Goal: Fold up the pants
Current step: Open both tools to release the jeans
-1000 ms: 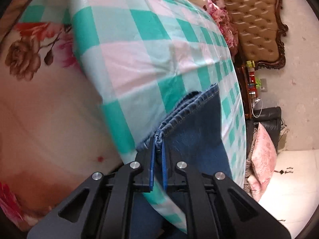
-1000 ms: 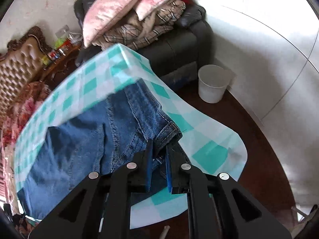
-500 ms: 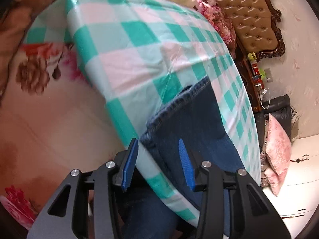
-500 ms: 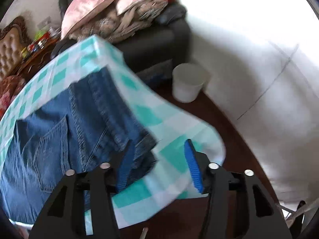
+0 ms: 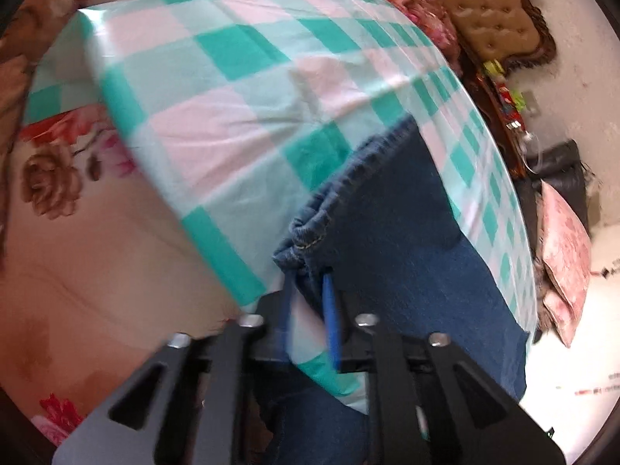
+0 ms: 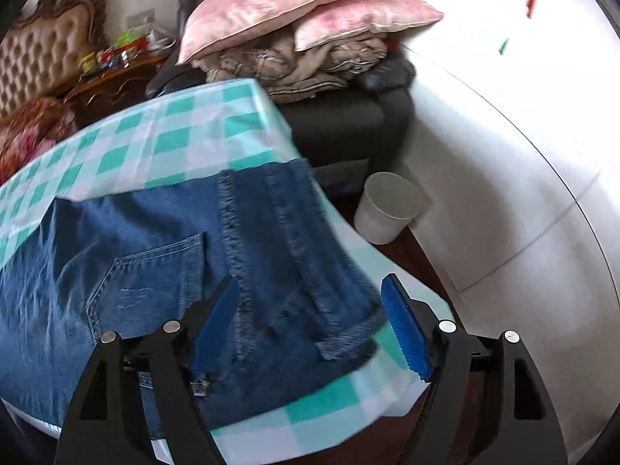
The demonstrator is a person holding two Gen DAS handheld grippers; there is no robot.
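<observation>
The pants [image 6: 162, 255] are dark blue denim, lying flat on a counter [image 6: 182, 131] draped in a teal, white and pink checked cloth. In the right wrist view a back pocket with pale stitching faces up, and the waistband end with its belt loops lies at the counter's near corner, over the edge where the cloth hangs down. In the left wrist view the hem end is bunched into small folds at the counter's edge.

The left tongs [image 5: 308, 306] are narrow and closing, with a bunched fold of denim and some checked cloth between the blue pads; motion blur makes it unclear whether the pads press on the fabric. The right tongs [image 6: 310, 325] stand wide and are opening, straddling the waistband without the pads gripping it.

Beyond the counter a dark sofa [image 6: 348, 124] carries pink pillows [image 6: 294, 4] on folded blankets. A white bucket [image 6: 391, 205] stands on the dark floor beside it. A tufted tan headboard [image 5: 488, 11] and floral bedding [image 5: 58, 178] lie on the counter's other side.
</observation>
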